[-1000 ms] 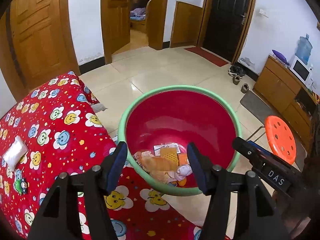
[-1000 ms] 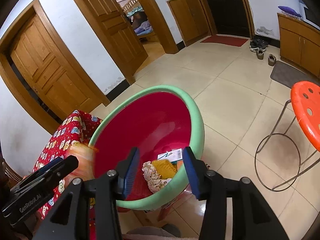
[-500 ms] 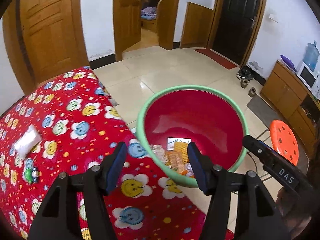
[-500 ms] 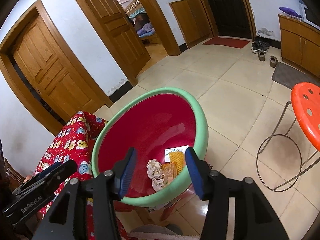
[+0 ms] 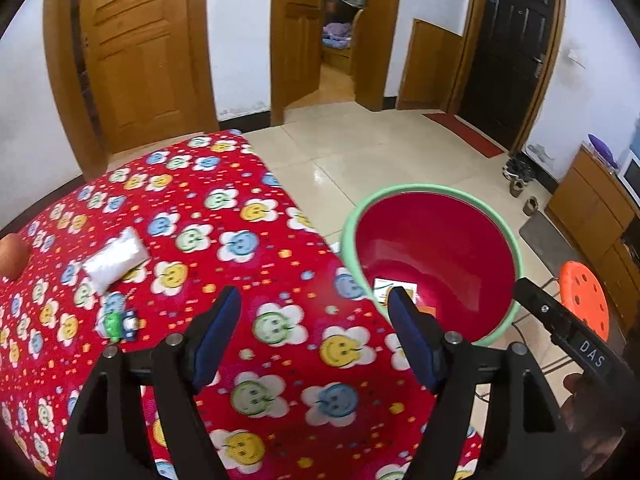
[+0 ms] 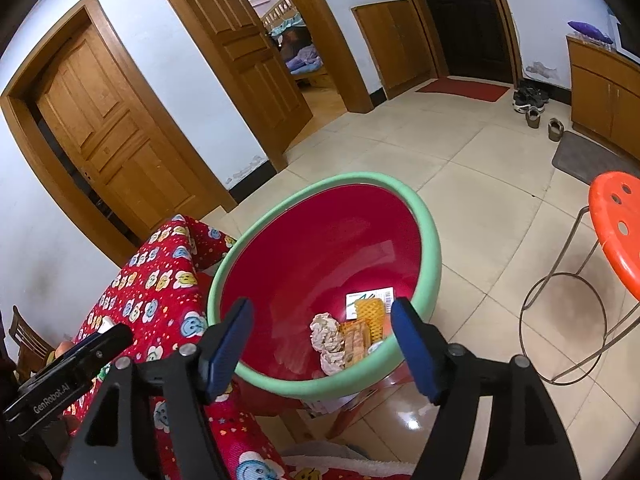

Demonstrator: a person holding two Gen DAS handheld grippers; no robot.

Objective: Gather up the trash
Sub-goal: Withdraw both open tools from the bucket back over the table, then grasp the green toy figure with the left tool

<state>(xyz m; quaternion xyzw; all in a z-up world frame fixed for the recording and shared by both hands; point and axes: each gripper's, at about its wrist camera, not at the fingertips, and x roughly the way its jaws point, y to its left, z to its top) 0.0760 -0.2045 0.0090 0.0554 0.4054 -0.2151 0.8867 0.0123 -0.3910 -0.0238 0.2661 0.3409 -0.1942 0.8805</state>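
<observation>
A red basin with a green rim (image 5: pixel 404 191) (image 6: pixel 430 236) stands off the table's right edge and holds crumpled paper (image 6: pixel 326 334), a yellow wrapper (image 6: pixel 370 314) and a white card (image 6: pixel 370 296). On the red smiley tablecloth (image 5: pixel 208 248) lie a white packet (image 5: pixel 116 260) and a small green and blue piece (image 5: pixel 120 324). My left gripper (image 5: pixel 314 340) is open and empty above the cloth, right of those pieces. My right gripper (image 6: pixel 322 344) is open and empty over the basin's near rim.
An orange stool (image 6: pixel 620 216) (image 5: pixel 584 300) stands on the tiled floor right of the basin. A wooden cabinet (image 5: pixel 592 216) lines the right wall. Wooden doors (image 5: pixel 148 52) and a dark door (image 5: pixel 512 48) are behind. An orange round thing (image 5: pixel 12 256) lies at the cloth's left edge.
My left gripper has swung left and back from over the basin to over the tablecloth. My right gripper has stayed over the basin, drawing back slightly. The trash now lies settled in the basin.
</observation>
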